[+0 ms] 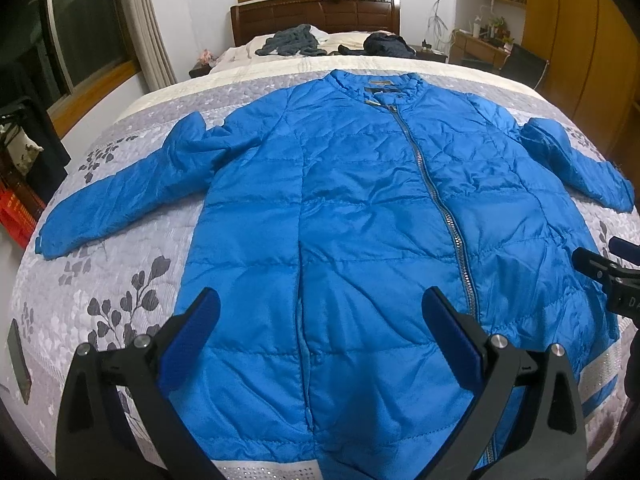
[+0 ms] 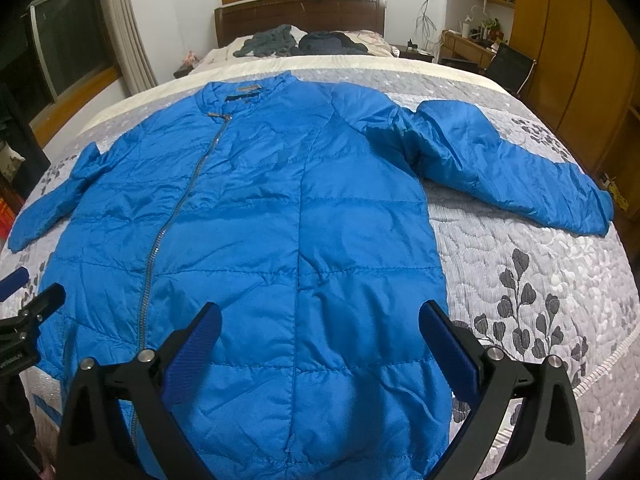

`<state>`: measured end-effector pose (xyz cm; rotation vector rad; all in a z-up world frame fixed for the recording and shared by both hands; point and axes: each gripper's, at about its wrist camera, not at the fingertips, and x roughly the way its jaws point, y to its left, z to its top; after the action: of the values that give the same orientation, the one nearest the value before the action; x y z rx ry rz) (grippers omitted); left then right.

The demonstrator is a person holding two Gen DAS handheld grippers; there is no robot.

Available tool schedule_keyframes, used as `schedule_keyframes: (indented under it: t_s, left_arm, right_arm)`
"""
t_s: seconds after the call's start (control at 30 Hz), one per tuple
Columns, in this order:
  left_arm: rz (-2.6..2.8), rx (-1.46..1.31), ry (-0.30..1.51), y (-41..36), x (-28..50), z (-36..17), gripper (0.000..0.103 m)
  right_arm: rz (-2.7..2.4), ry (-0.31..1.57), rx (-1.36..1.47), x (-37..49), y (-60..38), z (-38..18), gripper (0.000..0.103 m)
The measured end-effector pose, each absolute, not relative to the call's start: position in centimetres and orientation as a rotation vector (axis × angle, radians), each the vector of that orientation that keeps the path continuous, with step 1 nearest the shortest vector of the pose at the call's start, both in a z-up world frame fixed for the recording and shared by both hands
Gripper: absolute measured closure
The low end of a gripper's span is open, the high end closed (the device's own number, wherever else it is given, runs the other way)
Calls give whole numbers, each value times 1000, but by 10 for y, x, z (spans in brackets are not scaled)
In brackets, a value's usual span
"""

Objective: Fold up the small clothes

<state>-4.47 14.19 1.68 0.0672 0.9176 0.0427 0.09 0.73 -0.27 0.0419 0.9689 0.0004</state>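
Bedroom light is falling on a wide bed (image 1: 132, 264) whose grey, leaf-printed quilt is serving as the folding area, with a wooden headboard (image 1: 316, 12) and curtained window beyond. Lying flat across the quilt, front up and zipped closed, is a blue puffer jacket (image 1: 360, 208); its collar is pointing toward the headboard and its hem is sitting nearest the cameras. Both sleeves are spreading outward from the body, the left sleeve (image 1: 120, 196) and the right sleeve (image 2: 512, 168) each resting on bare quilt. That spread looks deliberate, since an opened-out garment is easier to fold symmetrically. The zipper (image 1: 436, 200) is running slightly off-centre down the front.

The left tongs (image 1: 320, 320) are hovering wide open over the hem, gripping nothing, and the right tongs (image 2: 320, 324) are likewise gaping and empty above the hem's other side. Holding them side by side at the lower edge suggests the folding has not yet begun.

Two dark heaps of other clothes (image 1: 292, 42) are lying up by the pillows, well apart from the jacket.
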Motion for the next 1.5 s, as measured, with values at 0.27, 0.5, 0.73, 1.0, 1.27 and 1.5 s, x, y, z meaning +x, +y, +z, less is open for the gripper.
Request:
schedule_keyframes:
  t_s: [0.27, 0.5, 0.73, 1.0, 1.27, 1.5]
  left_arm:
    - [43, 68, 920, 141, -45, 16, 3]
    - [46, 63, 920, 142, -44, 15, 3]
    - [47, 62, 921, 143, -44, 15, 3]
    - [48, 61, 922, 143, -44, 15, 3]
    - [48, 61, 922, 142, -44, 15, 3]
    - [50, 60, 923, 144, -44, 14, 3]
  right_arm:
    - [3, 972, 47, 2, 6, -4, 4]
    - [3, 968, 46, 3, 6, -3, 4]
    - [3, 966, 47, 2, 5, -3, 4]
    - [3, 965, 46, 1, 6, -3, 4]
    - [3, 965, 45, 1, 6, -3, 4]
    - [1, 965, 46, 1, 6, -3, 4]
